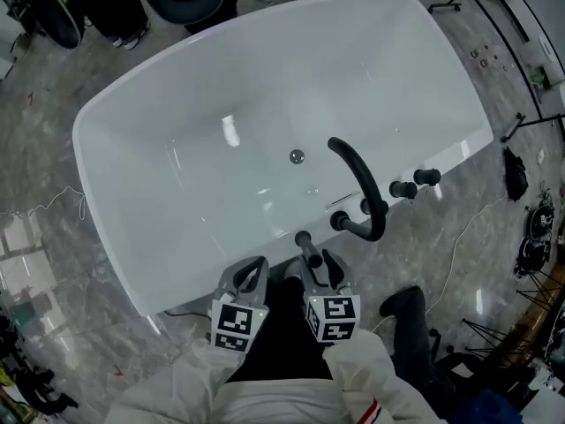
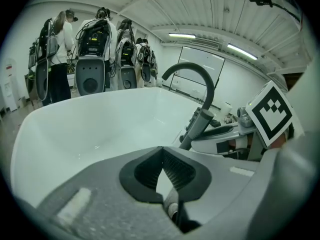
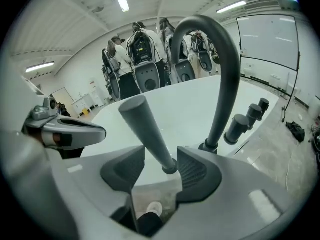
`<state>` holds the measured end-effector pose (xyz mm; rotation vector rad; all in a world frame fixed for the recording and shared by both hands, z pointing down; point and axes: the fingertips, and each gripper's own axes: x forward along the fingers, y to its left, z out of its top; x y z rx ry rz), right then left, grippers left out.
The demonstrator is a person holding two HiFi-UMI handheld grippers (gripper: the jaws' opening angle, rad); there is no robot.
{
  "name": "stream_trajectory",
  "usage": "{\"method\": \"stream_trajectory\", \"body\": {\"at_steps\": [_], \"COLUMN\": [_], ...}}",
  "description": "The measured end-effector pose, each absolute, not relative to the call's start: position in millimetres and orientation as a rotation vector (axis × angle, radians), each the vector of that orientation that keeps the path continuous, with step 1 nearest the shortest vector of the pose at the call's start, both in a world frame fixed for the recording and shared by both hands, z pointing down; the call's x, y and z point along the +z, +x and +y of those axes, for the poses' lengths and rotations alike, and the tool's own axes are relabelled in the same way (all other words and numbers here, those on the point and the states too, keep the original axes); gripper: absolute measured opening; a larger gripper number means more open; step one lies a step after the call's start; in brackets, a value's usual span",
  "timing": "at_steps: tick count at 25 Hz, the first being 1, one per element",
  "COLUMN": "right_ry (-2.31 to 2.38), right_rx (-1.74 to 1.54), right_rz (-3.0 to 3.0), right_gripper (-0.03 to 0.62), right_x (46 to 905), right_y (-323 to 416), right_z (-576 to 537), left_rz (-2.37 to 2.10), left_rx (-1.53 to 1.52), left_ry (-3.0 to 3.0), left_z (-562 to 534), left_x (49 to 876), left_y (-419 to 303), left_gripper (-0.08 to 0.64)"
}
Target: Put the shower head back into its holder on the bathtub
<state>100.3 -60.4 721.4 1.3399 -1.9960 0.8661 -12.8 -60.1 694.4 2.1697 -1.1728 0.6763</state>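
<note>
The dark grey shower head (image 1: 305, 246) (image 3: 148, 132) stands as a tilted stick at the near rim of the white bathtub (image 1: 88, 153), its foot in the holder (image 3: 170, 168). My right gripper (image 1: 320, 268) (image 3: 161, 159) is open around its lower end; the left pad stands clear and the right pad lies close beside the foot. Just to the left, my left gripper (image 1: 254, 268) (image 2: 161, 151) is shut with nothing in it, its tips meeting. From the left gripper view the shower head (image 2: 199, 126) rises to the right.
A black arched spout (image 1: 357, 179) (image 3: 227, 69) and black knobs (image 1: 415, 182) (image 3: 246, 120) sit on the rim right of the holder. The drain (image 1: 297, 156) lies mid-tub. Tripods and cables (image 1: 521, 179) crowd the floor at right. People with backpacks (image 2: 60, 54) stand beyond the tub.
</note>
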Motion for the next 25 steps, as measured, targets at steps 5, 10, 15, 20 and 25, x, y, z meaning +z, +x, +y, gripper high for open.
{"method": "stream_trajectory", "body": {"at_steps": [5, 10, 15, 20, 25], "right_ry": [1.325, 1.354, 1.377, 1.390, 1.392], "right_rx": [0.837, 0.800, 0.766, 0.744, 0.696], "right_rz": [-2.012, -2.036, -2.067, -2.100, -2.133], "right_gripper": [0.195, 0.169, 0.137, 0.117, 0.074], "right_x": [686, 648, 611, 583, 563], "right_y": [97, 103, 108, 109, 119], "right_z": [-47, -44, -53, -61, -63], "left_rz": [-1.183, -1.185, -1.196, -1.178, -1.191], "left_rx": [0.682, 0.686, 0.670, 0.672, 0.657], "left_ry": [2.164, 2.203, 2.259, 2.312, 2.352], "left_z": [-47, -53, -69, -72, -75], "left_x": [663, 628, 587, 560, 542], "left_y": [-26, -27, -18, -5, 12], "left_gripper": [0.000, 0.000, 0.000, 0.000, 0.000]}}
